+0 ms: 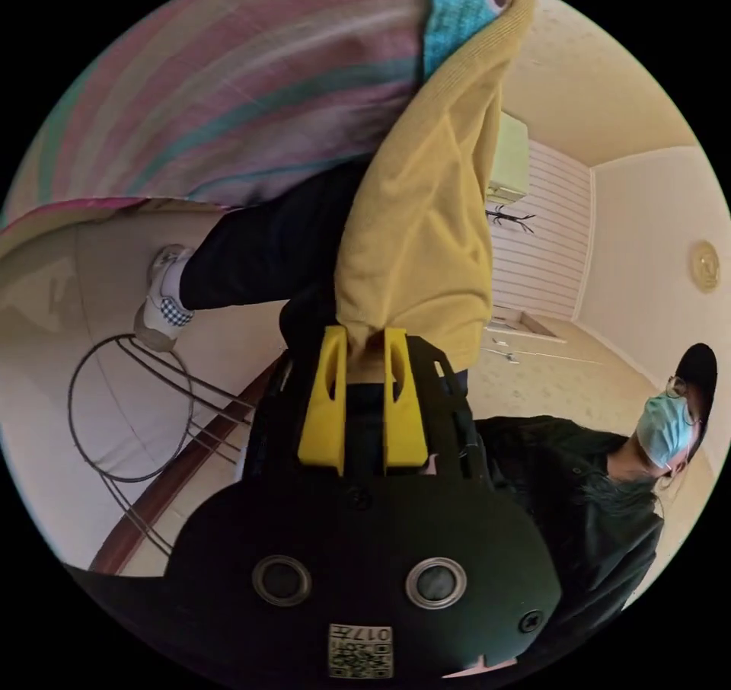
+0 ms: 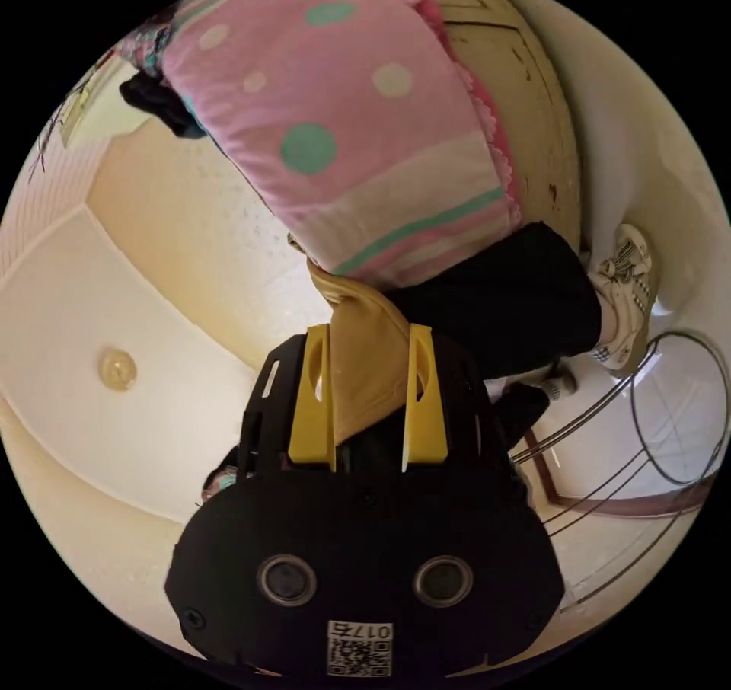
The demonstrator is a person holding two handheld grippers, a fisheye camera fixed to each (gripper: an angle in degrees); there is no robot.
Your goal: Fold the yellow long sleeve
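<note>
The yellow long sleeve [image 1: 426,210] hangs as a thick ribbed fold from the striped bedding down into my left gripper [image 1: 364,333]. Its yellow jaws stand close together and pinch the cloth's edge. In the right gripper view another bunch of the yellow long sleeve [image 2: 358,301] comes out from under the pink bedding. It fills the gap of my right gripper [image 2: 369,330], with both jaws pressing its sides. Both views are rolled upside down.
A pink striped bedspread [image 1: 228,96] and pink dotted bedding [image 2: 343,111] lie close by. A person's dark trouser leg [image 1: 259,256] [image 2: 502,286] and pale shoe [image 1: 164,301] [image 2: 628,294] stand beside a wire hoop [image 1: 129,416] [image 2: 670,408]. The person's masked upper body [image 1: 579,477] shows too.
</note>
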